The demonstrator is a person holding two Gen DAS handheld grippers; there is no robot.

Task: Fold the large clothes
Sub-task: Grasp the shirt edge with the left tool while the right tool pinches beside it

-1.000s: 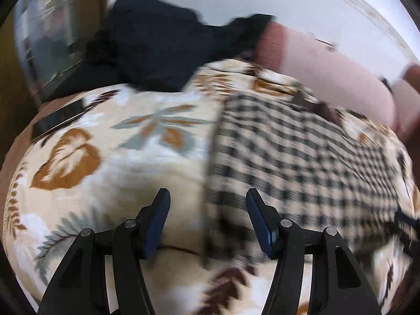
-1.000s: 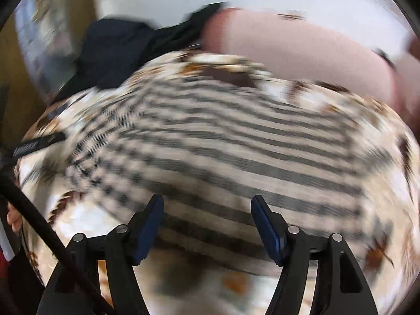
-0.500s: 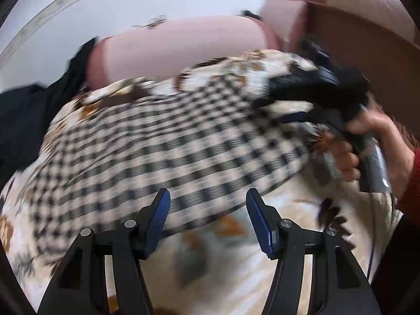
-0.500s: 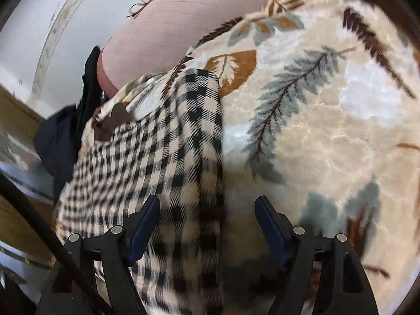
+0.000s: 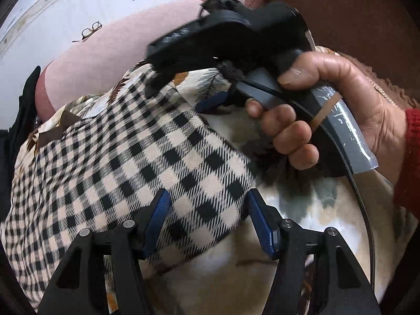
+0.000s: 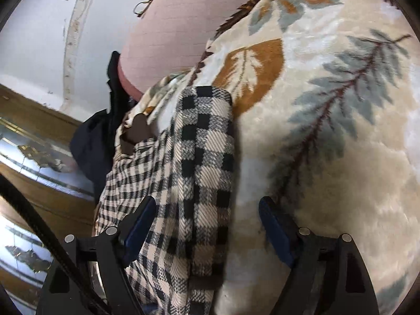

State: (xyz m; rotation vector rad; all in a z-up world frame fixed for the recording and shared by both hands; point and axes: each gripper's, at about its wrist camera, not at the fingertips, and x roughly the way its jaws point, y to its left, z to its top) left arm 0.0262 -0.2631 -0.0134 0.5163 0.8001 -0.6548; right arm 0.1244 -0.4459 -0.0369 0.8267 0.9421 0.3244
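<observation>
Both grippers have swung round since the earlier frames and now sit at one end of the garment instead of facing its broad side. Left gripper point(image 5: 207, 220): jaws spread and opening, straddling the rounded corner of the black-and-cream checked woven garment point(image 5: 126, 162); pads not pressing on cloth. Right gripper point(image 6: 204, 225): jaws wide and opening, with the garment's narrow doubled-over strip point(image 6: 204, 157) lying between them, nearer the left pad; nothing pinched. From the left wrist view the right gripper appears further along the same edge, held by the person's hand point(image 5: 328, 110) with a red sleeve point(image 5: 409, 152) at the wrist.

Garment lies flat on a cream plush blanket with brown and grey-blue leaf print point(image 6: 328, 144), which covers a pink upholstered sofa point(image 6: 178, 26). Dark navy clothing point(image 6: 92, 136) is heaped at the far end; a pair of spectacles point(image 6: 145, 0) rests on the sofa top.

Handling, as a judgement: light, limp, no stiffness, so it will sag between two holds. Plush pile probably drags on it. Best to pinch the hem corners, catching every layer of the folded strip.
</observation>
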